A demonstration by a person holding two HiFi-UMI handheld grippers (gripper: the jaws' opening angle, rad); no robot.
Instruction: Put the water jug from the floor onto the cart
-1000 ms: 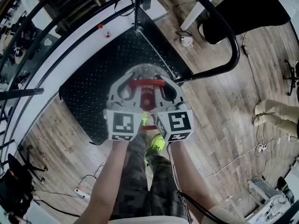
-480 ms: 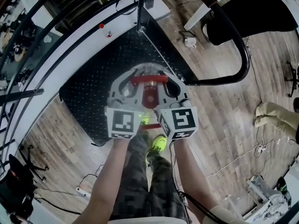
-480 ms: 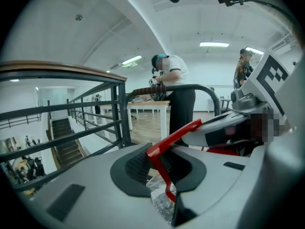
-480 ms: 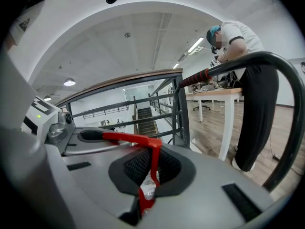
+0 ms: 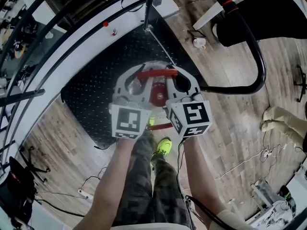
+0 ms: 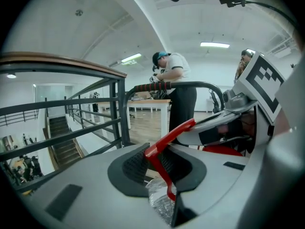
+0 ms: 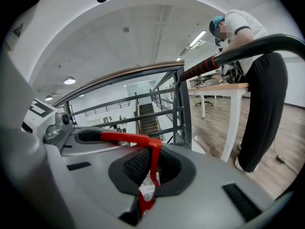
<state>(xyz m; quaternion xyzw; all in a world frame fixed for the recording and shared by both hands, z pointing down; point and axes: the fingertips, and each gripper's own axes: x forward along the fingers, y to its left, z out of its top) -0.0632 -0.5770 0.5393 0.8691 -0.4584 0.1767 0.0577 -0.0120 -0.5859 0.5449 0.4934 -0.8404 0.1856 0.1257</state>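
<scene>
The clear water jug (image 5: pixel 144 70) with a red cap (image 5: pixel 157 96) hangs by its red handle (image 5: pixel 157 73) over the cart's black chequered deck (image 5: pixel 96 95). I cannot tell whether its base touches the deck. My left gripper (image 5: pixel 138 78) is shut on the handle's left end. My right gripper (image 5: pixel 175 76) is shut on its right end. In the left gripper view the red handle (image 6: pixel 164 147) runs between the dark pads of the left gripper (image 6: pixel 159 165). The right gripper view shows the handle (image 7: pixel 153 159) clamped in the right gripper (image 7: pixel 147 170).
The cart's black push bar (image 5: pixel 254 56) curves round at the right. A railing (image 5: pixel 57 37) and stairwell lie left of the cart. A white mug (image 5: pixel 199 42) sits on the wooden floor behind. Someone's shoes (image 5: pixel 280 121) and cables are at the right; a person (image 6: pixel 178 99) stands at a table.
Both grippers have carried the jug a little farther forward over the cart's deck. Their grip on the red handle is the same.
</scene>
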